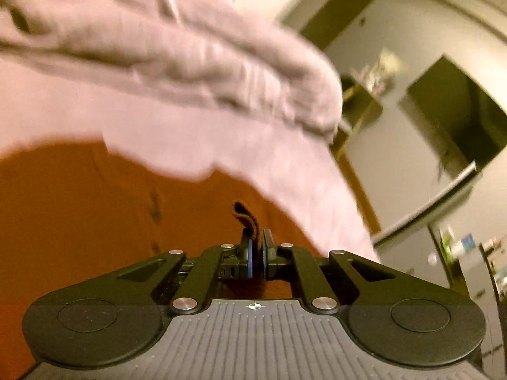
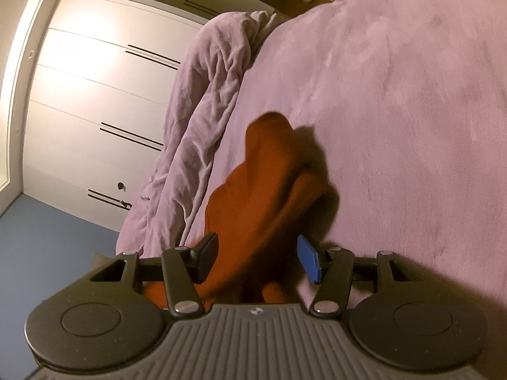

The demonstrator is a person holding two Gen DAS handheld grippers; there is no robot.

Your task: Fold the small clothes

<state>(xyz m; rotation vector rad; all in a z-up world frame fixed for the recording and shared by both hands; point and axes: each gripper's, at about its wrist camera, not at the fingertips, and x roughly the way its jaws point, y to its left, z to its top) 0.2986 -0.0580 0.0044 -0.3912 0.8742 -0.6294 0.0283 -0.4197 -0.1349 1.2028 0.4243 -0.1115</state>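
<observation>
An orange garment (image 1: 95, 205) lies on the lilac bed cover (image 1: 177, 139) and fills the lower left of the left wrist view. My left gripper (image 1: 258, 253) is shut on a dark edge of the orange garment, which sticks up between the pads. In the right wrist view the orange garment (image 2: 263, 196) is bunched and stretches away from me over the bed cover (image 2: 396, 110). My right gripper (image 2: 258, 259) is open, with the garment lying between its fingers and not clamped.
A crumpled lilac duvet (image 2: 206, 110) hangs over the bed's left side. White wardrobe doors (image 2: 95, 95) and a blue floor (image 2: 47, 237) are beyond it. In the left wrist view a wall, a dark screen (image 1: 459, 120) and a shelf are at the right.
</observation>
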